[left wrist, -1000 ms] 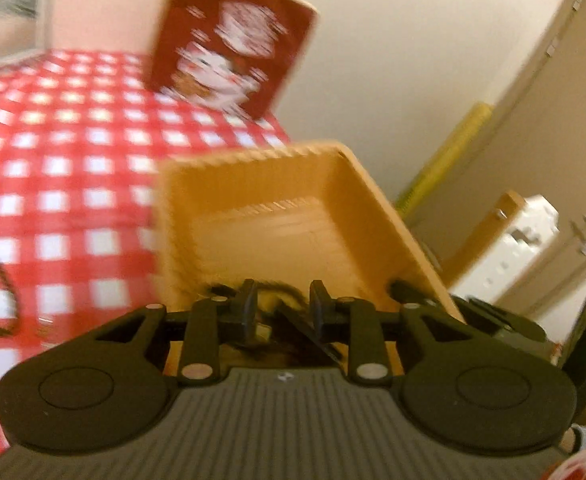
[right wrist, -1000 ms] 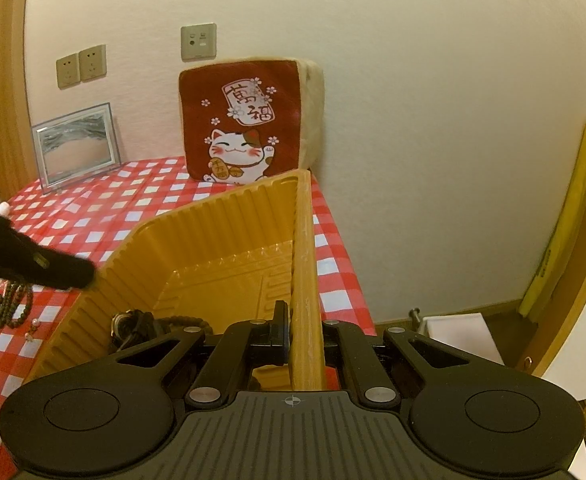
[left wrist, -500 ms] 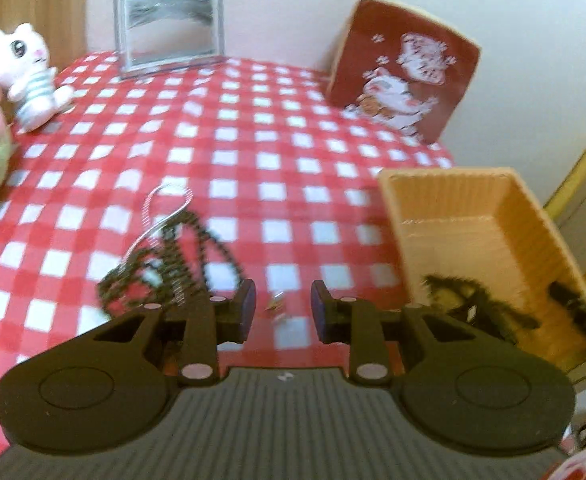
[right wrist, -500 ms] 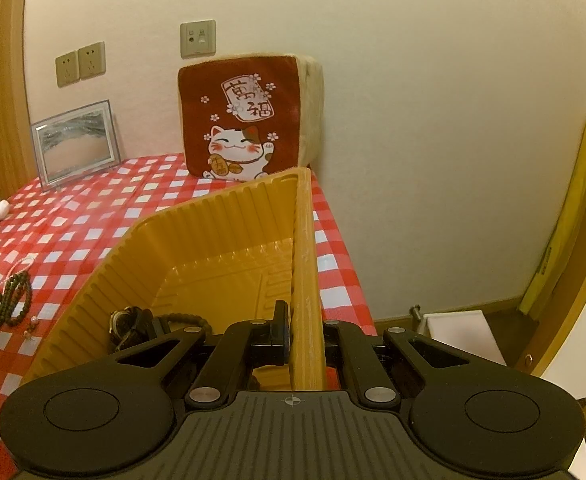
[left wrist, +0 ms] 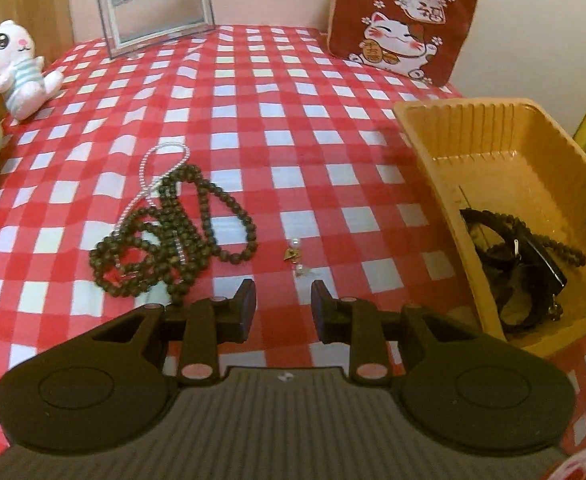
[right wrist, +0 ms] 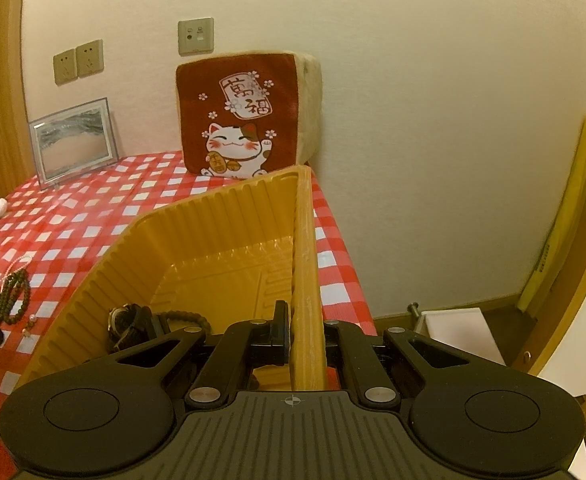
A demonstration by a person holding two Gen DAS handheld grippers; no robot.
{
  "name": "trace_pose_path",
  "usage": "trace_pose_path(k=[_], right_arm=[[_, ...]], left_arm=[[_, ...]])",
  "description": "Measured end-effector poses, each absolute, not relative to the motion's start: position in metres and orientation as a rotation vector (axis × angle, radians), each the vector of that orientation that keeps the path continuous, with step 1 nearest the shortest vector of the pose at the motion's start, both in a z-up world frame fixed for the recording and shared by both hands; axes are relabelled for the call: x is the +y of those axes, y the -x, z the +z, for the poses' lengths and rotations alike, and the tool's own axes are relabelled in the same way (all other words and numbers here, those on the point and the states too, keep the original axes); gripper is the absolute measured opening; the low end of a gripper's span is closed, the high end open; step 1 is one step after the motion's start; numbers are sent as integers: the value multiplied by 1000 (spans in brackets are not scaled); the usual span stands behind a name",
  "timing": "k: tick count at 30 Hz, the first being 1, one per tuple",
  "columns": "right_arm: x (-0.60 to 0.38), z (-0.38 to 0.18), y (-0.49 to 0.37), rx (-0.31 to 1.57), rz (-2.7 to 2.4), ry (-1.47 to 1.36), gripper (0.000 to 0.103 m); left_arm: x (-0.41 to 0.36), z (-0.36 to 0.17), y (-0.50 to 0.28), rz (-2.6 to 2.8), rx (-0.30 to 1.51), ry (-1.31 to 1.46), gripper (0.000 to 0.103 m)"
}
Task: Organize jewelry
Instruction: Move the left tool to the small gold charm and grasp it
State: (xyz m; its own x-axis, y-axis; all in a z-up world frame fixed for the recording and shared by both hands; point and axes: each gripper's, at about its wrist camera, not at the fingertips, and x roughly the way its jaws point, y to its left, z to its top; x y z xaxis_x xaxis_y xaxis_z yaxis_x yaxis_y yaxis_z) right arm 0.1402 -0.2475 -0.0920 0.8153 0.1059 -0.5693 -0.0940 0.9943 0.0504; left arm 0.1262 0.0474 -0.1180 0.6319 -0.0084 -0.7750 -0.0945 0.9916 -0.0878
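Note:
An orange ribbed tray [left wrist: 505, 160] sits at the table's right edge with dark beaded jewelry and a watch [left wrist: 521, 264] inside. My right gripper [right wrist: 307, 340] is shut on the tray's right wall [right wrist: 305, 264], and the watch [right wrist: 129, 324] shows at the tray's near left. On the checked cloth lie a dark bead necklace [left wrist: 173, 236] tangled with a pearl strand [left wrist: 161, 168], and a small pair of earrings [left wrist: 295, 258]. My left gripper [left wrist: 283, 308] hovers open and empty just short of the earrings.
A lucky-cat cushion [left wrist: 403, 20] leans on the back wall, a framed picture [left wrist: 157, 4] stands at the back left and a white plush toy [left wrist: 13, 64] sits at the far left. A wooden chair [right wrist: 573, 272] stands right of the table.
My left gripper swung away from above the tray to the left and tipped down over the cloth, now facing the earrings and the necklace. The right gripper and tray stayed still.

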Motion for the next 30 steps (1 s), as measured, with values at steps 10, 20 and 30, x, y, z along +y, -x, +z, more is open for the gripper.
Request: trace_pose_path(k=[10,20,30], right_arm=[[-248,-92,-141,612,101,-22,5],[-249,-93,-141,617,97,-23,5],[-249,-93,-141,618,97,-24,5]], left_arm=[[36,-127,-143,18,891,80,26],[36,-135,-159,-3,896,75,25],[37,-138,-160,-10,899,101,8]])
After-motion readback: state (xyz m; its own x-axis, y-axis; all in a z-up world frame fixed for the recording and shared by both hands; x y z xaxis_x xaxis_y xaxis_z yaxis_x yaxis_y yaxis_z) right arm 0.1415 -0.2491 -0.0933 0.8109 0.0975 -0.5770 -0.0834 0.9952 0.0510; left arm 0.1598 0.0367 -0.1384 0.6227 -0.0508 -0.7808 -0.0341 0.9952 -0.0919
